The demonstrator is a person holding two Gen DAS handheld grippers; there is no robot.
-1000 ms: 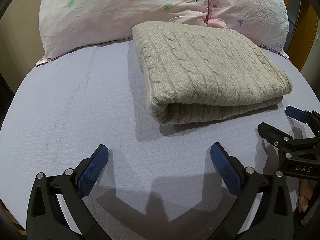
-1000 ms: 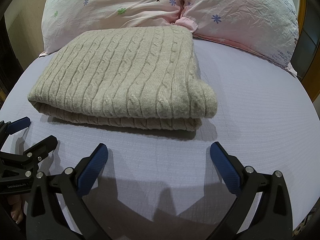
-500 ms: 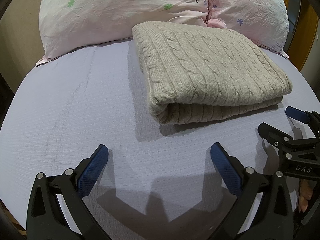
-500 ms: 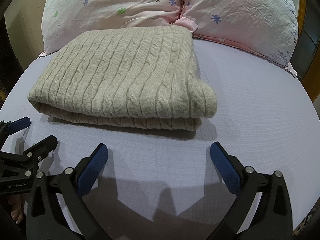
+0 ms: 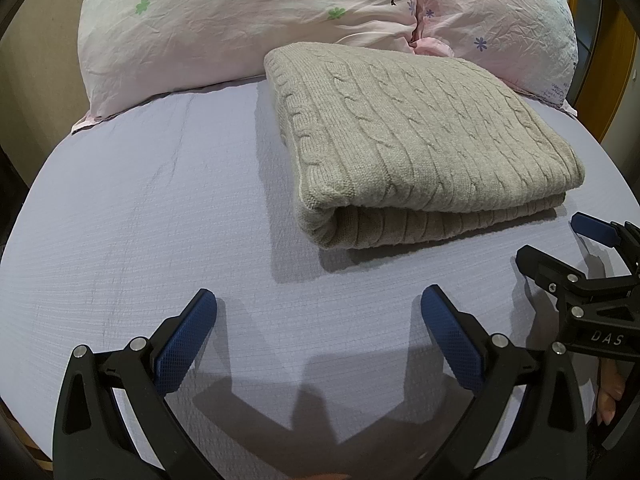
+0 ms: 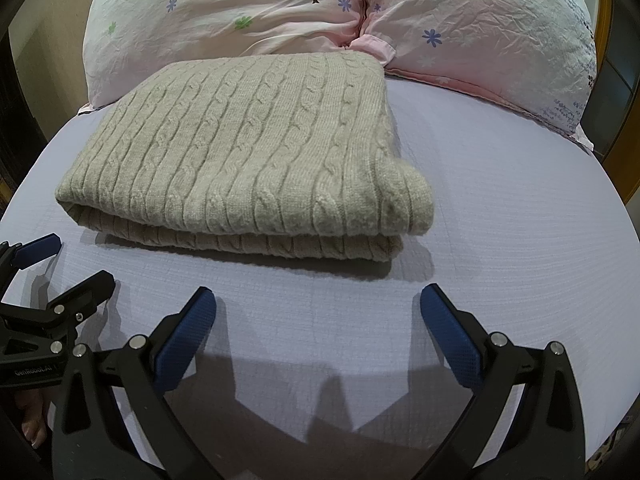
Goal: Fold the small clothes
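A beige cable-knit sweater (image 5: 416,140) lies folded in a thick rectangle on the lilac bed sheet (image 5: 140,208); it also shows in the right wrist view (image 6: 248,160). My left gripper (image 5: 318,316) is open and empty, low over the sheet, in front of the sweater's near left corner. My right gripper (image 6: 318,316) is open and empty, in front of the sweater's near right corner. Each gripper shows at the edge of the other's view: the right gripper (image 5: 560,248) and the left gripper (image 6: 72,264).
Two pink flowered pillows (image 5: 248,24) (image 6: 492,28) lie against the head of the bed behind the sweater. The lilac sheet (image 6: 500,208) spreads on both sides. A wooden door frame (image 5: 608,92) stands at the right.
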